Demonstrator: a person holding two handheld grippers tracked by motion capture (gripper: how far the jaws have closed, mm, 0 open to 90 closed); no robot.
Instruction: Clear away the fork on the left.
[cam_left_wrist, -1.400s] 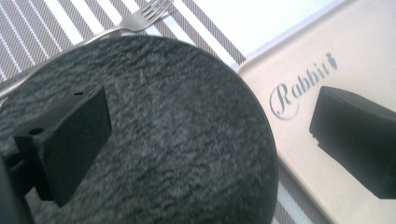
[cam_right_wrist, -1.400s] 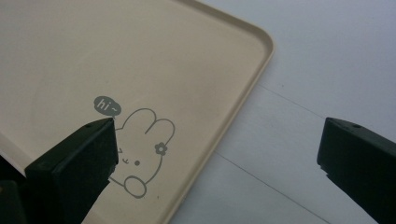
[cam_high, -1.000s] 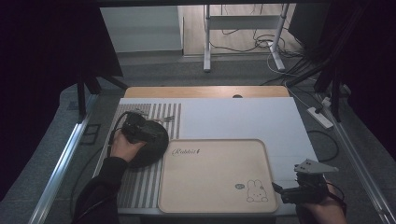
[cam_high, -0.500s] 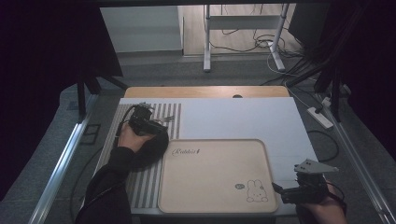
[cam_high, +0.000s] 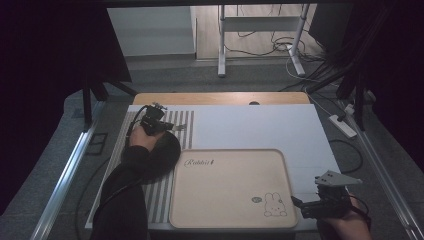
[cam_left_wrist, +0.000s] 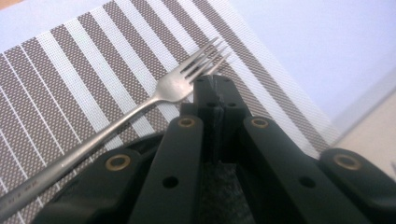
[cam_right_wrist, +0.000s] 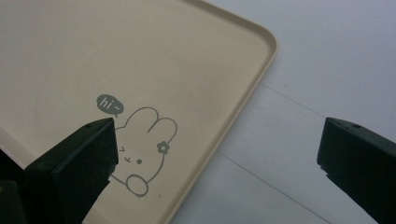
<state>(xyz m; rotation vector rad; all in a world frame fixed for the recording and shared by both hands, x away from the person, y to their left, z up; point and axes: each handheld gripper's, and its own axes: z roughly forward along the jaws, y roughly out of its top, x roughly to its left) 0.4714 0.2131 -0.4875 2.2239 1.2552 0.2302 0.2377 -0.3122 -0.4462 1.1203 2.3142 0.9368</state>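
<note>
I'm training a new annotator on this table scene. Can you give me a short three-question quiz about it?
1. True or false: the left gripper has the fork clamped in its jaws.
2. What does the fork lie on?
A. striped placemat
B. rabbit tray
C. bare table
3. How do the right gripper jaws stand?

Key:
1. False; the shut jaws sit beside it.
2. A.
3. Wide open, over the tray's corner.

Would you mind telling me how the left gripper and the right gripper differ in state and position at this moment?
The left gripper has its jaws shut, having just closed with nothing between them; the right gripper has its jaws wide open. The left gripper sits over the striped placemat, beside the fork; the right gripper sits at the tray corner with the rabbit drawing. Neither holds anything.
</note>
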